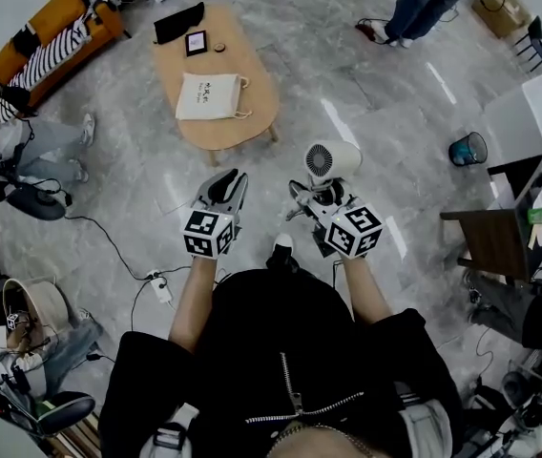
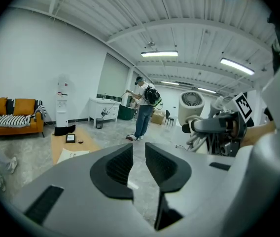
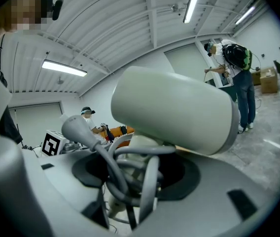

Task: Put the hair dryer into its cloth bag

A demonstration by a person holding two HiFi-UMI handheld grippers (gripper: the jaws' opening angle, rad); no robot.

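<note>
Starting at far left of the head view: orange sofa [image 1: 47, 41] with a striped cloth [image 1: 61, 46] draped over it. Right of it, an oval wooden desk [image 1: 252, 79] stands on the grey marbled floor [image 1: 137, 189]. The cloth bag [image 1: 209, 96] lies flat on the desk, pale, drawstrings trailing to its right side. A dark flat item [image 1: 177, 22] and a small dark-framed square [image 1: 196, 42] sit further back on the desk, apart from the bag.

Left gripper [image 1: 221, 198] is held over bare floor, short of the desk. In the left gripper view its jaws stand a little apart, nothing between them: released and empty. The bag [image 2: 73, 155] shows on the desk [image 2: 61, 143] ahead, low left.

Right gripper [image 1: 311, 198] is held just beside the left, level with it. It is clenched on the hair dryer [image 1: 331, 160], gripping low on the handle, with the white barrel upright above the jaws and the rear grille facing up toward the head camera. In the right gripper view the grey cord [image 3: 130, 181] is looped in a bundle around the handle between the jaws. The dryer is well apart from the bag.

Upper right: a person [image 1: 424, 3] stands on the floor. Further right, a blue bin [image 1: 469, 148].
</note>
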